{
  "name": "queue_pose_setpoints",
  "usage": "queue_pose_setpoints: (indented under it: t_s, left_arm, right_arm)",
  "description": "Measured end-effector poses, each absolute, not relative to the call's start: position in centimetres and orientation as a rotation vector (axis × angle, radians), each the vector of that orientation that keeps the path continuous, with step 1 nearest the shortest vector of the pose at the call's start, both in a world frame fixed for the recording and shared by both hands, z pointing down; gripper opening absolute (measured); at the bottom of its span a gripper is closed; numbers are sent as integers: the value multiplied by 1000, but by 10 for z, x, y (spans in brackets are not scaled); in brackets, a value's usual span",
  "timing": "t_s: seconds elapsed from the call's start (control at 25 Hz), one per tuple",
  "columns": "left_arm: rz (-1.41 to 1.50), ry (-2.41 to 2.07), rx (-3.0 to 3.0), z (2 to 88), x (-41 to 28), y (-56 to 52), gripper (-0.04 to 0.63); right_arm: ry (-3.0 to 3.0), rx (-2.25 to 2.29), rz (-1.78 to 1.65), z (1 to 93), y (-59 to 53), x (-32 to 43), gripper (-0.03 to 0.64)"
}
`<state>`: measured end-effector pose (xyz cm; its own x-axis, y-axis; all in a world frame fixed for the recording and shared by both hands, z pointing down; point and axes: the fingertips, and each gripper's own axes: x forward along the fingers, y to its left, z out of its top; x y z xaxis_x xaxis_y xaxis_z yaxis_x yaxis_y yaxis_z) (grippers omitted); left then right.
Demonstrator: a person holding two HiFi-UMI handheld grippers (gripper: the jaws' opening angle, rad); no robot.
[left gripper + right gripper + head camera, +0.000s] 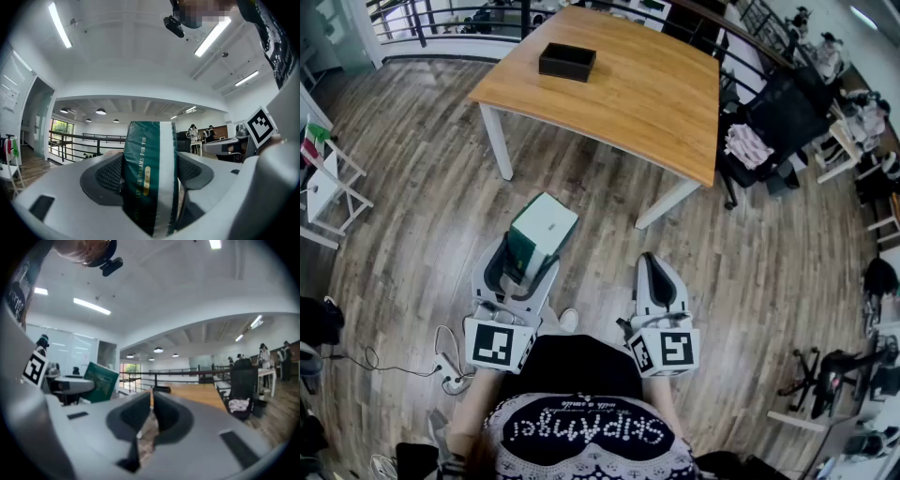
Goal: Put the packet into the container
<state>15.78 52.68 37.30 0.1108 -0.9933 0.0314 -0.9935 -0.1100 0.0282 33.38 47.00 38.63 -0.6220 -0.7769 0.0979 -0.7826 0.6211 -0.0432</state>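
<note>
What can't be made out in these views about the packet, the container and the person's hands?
- Inside of the container: in the head view it is too far off and too small to show whether it is empty.
- Lower end of the packet: in the left gripper view the left gripper hides it, and the print is cut off there.
- Hands: in the head view the grippers' marker cubes cover them.

Right gripper (151, 399) jaws together, nothing between. Green packet (100, 380) off left. Wooden table (197, 395) ahead, black container (161, 389) on it.
</note>
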Motion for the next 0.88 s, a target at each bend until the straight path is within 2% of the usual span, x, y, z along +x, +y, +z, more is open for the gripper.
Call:
queue_pose_setpoints:
  t_s: [0.88]
  left_arm:
    - [-27,-2119,2301,365,154,524,360]
  right_arm:
    - [-2796,1285,102,384,464,339,44]
